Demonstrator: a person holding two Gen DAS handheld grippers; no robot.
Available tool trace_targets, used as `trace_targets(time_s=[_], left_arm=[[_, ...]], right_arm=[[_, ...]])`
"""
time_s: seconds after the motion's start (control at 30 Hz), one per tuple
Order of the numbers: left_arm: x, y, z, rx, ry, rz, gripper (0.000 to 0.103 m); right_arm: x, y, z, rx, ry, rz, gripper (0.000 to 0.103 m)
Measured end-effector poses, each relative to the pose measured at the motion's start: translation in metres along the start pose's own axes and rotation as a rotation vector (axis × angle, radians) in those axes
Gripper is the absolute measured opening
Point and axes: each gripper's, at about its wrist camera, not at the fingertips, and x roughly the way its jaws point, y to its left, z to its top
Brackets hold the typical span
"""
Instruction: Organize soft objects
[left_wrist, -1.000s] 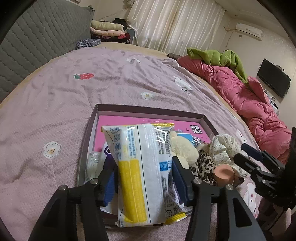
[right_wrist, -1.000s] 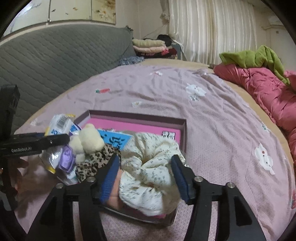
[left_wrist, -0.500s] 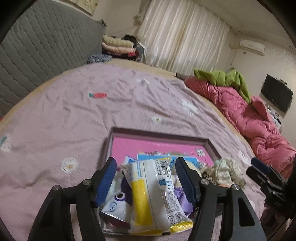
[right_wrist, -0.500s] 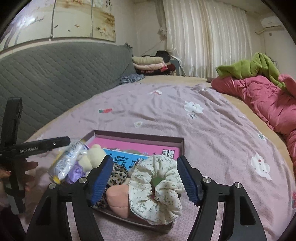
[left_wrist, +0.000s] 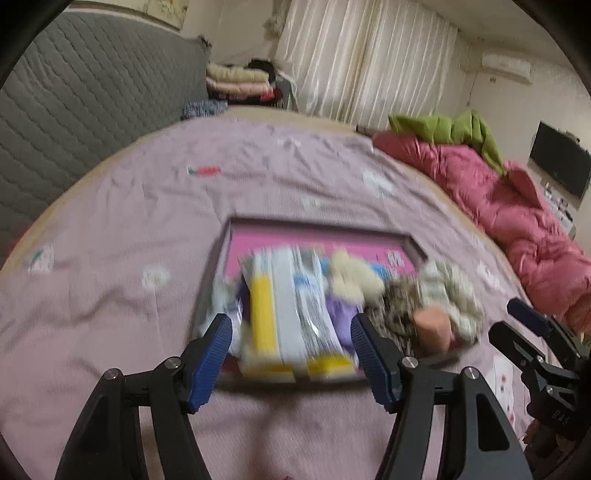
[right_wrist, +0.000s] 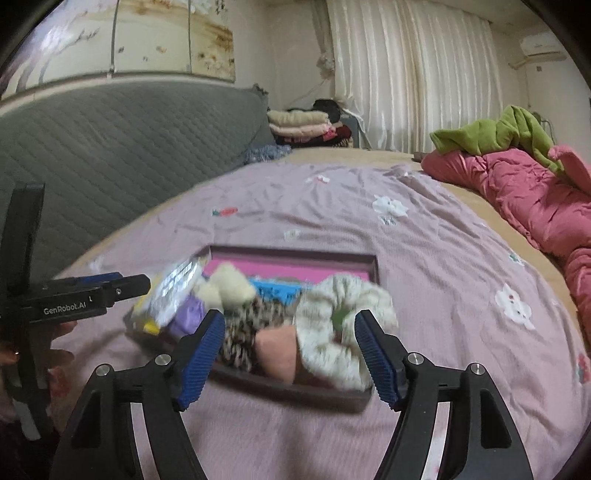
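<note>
Left gripper (left_wrist: 291, 336): ribbed blue pads spread wide, nothing between them, hovering just short of the tray's near end.
Right gripper (right_wrist: 290, 336): jaws likewise spread, empty, held above the near right corner of the tray.
Tray (right_wrist: 295, 256): shallow rectangular box with dark purple walls and a glossy pink floor, lying on the bed.
Packet (left_wrist: 291, 310): flat crinkly plastic pack, white with a yellow stripe, lying lengthwise in the tray's left part; blurred.
Plush toy (right_wrist: 231, 286): cream, fuzzy, rounded, in the middle of the tray.
Leopard scrunchie (right_wrist: 245, 332): spotted gathered fabric, beside the plush.
Floral scrunchie (right_wrist: 340, 317): puffy cream ring with small print, at the tray's right end.
Peach piece (right_wrist: 277, 349): smooth, rounded, touching both scrunchies.
Bed (right_wrist: 424, 280): lilac textured cover with small cartoon prints.
</note>
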Motion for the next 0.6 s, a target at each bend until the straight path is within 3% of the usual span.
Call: trace_targets(time_s=[0.27,0.4,0.6], left_arm=[[-0.018,-0.021,-0.042,0.0,0.073,0.013,0.066],[-0.029,-0.024,-0.055,-0.003,0.087,0.023,0.066],[-0.043,-0.029,-0.066,-0.008,0.095,0.029,0.066]], right_arm=[[-0.02,0.009,-0.033,0.065,0.094,-0.037,0.074],[-0.029,0.02,-0.047,0.042,0.124,-0.09,0.075],[-0.041,0.043,-0.058,-0.017,0.127,-0.097,0.075]])
